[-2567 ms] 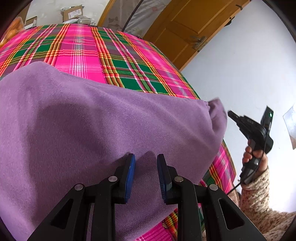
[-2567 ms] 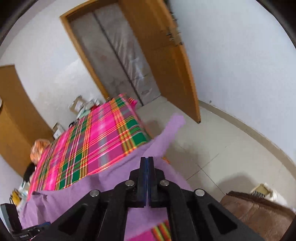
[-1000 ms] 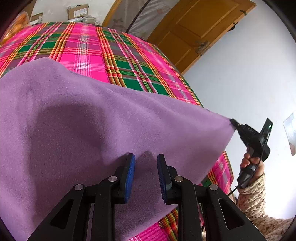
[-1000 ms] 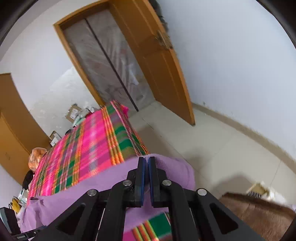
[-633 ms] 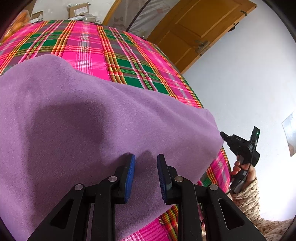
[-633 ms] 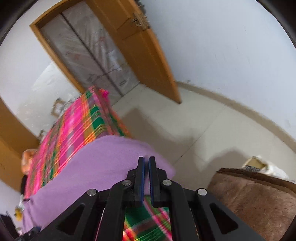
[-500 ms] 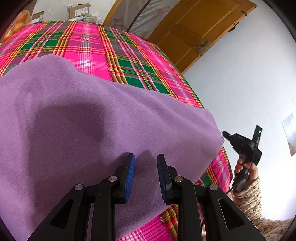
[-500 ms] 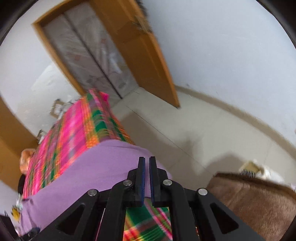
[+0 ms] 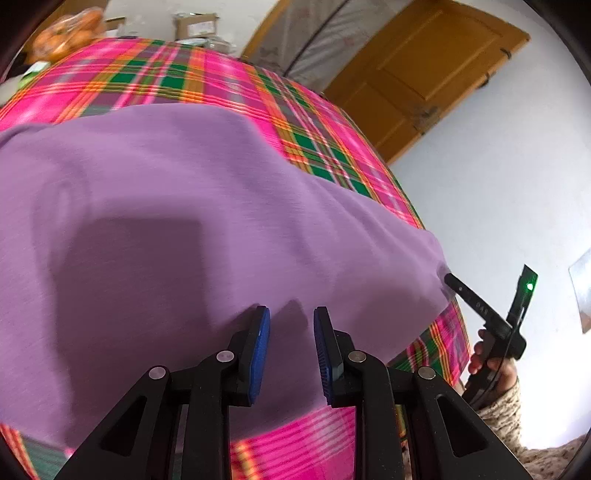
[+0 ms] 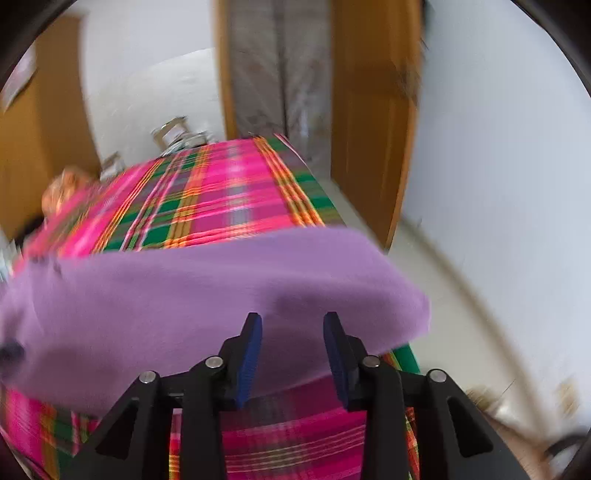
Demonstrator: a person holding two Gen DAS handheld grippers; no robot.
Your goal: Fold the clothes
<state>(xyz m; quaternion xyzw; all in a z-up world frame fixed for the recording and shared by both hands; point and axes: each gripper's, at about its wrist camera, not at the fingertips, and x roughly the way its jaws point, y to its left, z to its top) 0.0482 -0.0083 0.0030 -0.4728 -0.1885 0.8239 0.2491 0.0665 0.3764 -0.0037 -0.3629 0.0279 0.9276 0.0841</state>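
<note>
A purple fleece garment (image 9: 184,221) lies spread over a pink and green plaid cover (image 9: 166,81). My left gripper (image 9: 291,314) hovers just over the garment's near part, open, with nothing between its blue pads. In the left wrist view my right gripper (image 9: 480,306) sits at the garment's right corner, held by a person's hand (image 9: 484,354). The blurred right wrist view shows the right gripper (image 10: 292,319) open, with the purple garment (image 10: 184,288) lying past its fingertips on the plaid cover (image 10: 229,192).
A wooden door (image 9: 417,74) stands ajar past the far right corner. Cardboard boxes (image 9: 195,22) and an orange bag (image 9: 62,33) sit at the far end. Pale floor (image 10: 461,314) and a white wall lie to the right of the covered surface.
My right gripper was shut on the garment's corner and has opened; the corner now rests on the plaid cover. The right wrist view swung toward the bed. My left gripper stayed open.
</note>
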